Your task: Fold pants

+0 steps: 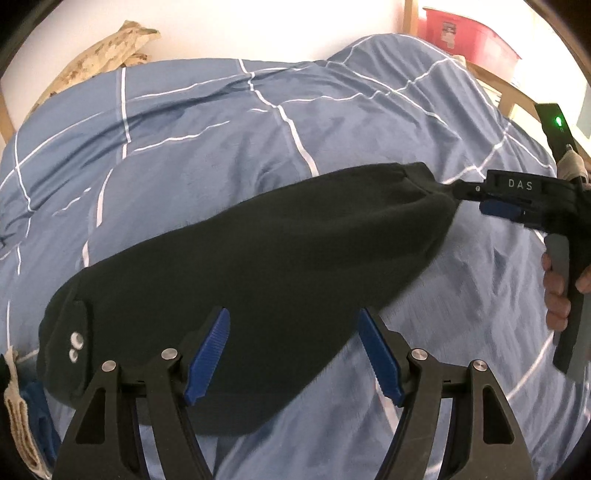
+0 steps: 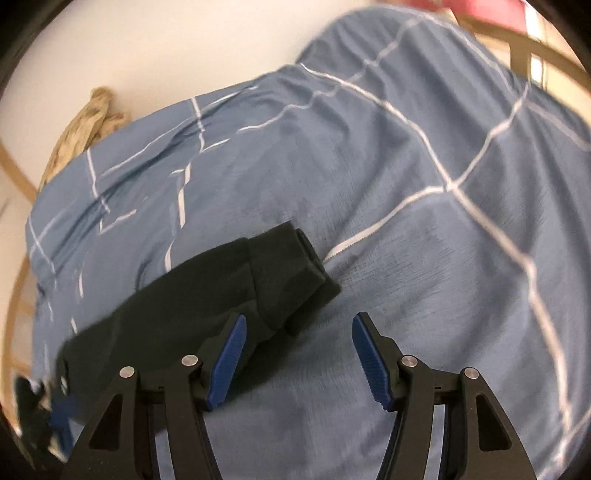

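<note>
**Dark pants lie folded on the bed, both grippers open above them**

The pants (image 1: 251, 280) are dark, almost black, and lie in a long folded bundle across a blue duvet (image 1: 207, 140) with thin white grid lines, which covers the bed. In the left wrist view the bundle runs from lower left to upper right; two small pale buttons (image 1: 75, 345) sit near its lower left end, and the cuffed end points to the upper right.

The left gripper (image 1: 295, 356) hangs over the nearer edge of the pants, its blue ribbed pads spread wide with nothing pinched between them; the fabric lies beneath it.

The right gripper (image 2: 298, 360) is likewise spread apart and empty. Its left pad sits over the edge of the pants, while its right pad is over bare duvet. The cuffed end of the pants (image 2: 295, 273) lies just ahead of its fingers. Seen from the left wrist, this gripper is at the right-hand end of the bundle, held by a hand (image 1: 557, 291) at the frame's edge; whether its tips touch the cloth there cannot be told.

Beyond the bed, a crumpled beige cloth (image 1: 107, 55) lies against the pale wall, and a red box (image 1: 469, 33) sits at the upper right.
</note>
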Demonstrator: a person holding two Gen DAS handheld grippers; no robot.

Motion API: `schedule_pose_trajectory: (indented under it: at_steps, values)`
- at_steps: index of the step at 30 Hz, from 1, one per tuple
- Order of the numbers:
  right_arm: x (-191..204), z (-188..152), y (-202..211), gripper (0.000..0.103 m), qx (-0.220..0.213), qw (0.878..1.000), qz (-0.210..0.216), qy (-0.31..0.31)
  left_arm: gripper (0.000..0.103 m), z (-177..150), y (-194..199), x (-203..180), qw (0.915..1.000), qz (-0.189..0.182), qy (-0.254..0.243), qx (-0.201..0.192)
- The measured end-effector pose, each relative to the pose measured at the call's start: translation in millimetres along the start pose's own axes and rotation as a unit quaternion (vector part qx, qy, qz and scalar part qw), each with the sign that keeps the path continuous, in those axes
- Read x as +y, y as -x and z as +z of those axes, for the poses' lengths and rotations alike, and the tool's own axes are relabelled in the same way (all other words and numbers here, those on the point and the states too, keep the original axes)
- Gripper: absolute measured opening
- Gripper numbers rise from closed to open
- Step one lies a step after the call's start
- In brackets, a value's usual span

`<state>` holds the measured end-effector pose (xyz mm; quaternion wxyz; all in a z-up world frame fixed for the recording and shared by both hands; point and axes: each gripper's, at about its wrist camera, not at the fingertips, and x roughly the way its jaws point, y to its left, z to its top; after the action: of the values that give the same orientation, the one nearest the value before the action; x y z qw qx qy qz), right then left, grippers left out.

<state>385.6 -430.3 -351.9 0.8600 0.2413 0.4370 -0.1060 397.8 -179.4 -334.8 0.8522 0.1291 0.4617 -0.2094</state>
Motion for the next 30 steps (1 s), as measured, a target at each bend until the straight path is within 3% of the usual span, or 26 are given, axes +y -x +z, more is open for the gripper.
schedule_pose_trajectory:
  at_steps: [3, 10, 13, 14, 16, 18, 25, 30]
  values:
    - [-6.0, 4.5, -16.1, 0.069, 0.009, 0.999, 0.021, -0.033, 0.071, 9.4, -11.2, 1.0, 1.0000, 0.003, 0.007, 0.002]
    - [-11.0, 6.2, -44.7, 0.070, 0.041, 0.995, 0.074, -0.060, 0.069, 9.2, -43.5, -0.4, 0.9989, -0.007, 0.020, 0.042]
    - [-6.4, 4.8, -56.4, 0.068, 0.054, 0.995, 0.075, -0.046, 0.069, -2.9, -55.6, -0.4, 0.9973, -0.015, 0.023, 0.068]
    - [-7.0, 3.6, -60.7, 0.066, 0.057, 0.995, 0.070, -0.045, 0.069, -6.9, -58.9, -0.5, 0.9969, -0.014, 0.021, 0.075]
    - [-7.7, 1.5, -65.2, 0.045, 0.061, 0.996, 0.063, -0.036, 0.069, -12.4, -63.9, 0.5, 0.9960, -0.021, 0.020, 0.084]
    - [-8.2, -1.1, -67.9, 0.040, 0.064, 0.996, 0.056, -0.029, 0.069, -13.4, -66.1, 1.2, 0.9953, -0.028, 0.022, 0.090]
    - [6.7, 0.8, -53.3, 0.030, 0.049, 0.998, 0.024, -0.007, 0.069, -4.6, -48.2, 20.4, 0.9934, -0.045, 0.059, 0.088]
    - [49.0, 7.4, -17.6, 0.028, 0.003, 0.997, -0.015, 0.078, 0.069, -5.0, 3.3, 64.7, 0.9911, -0.012, 0.121, 0.054]
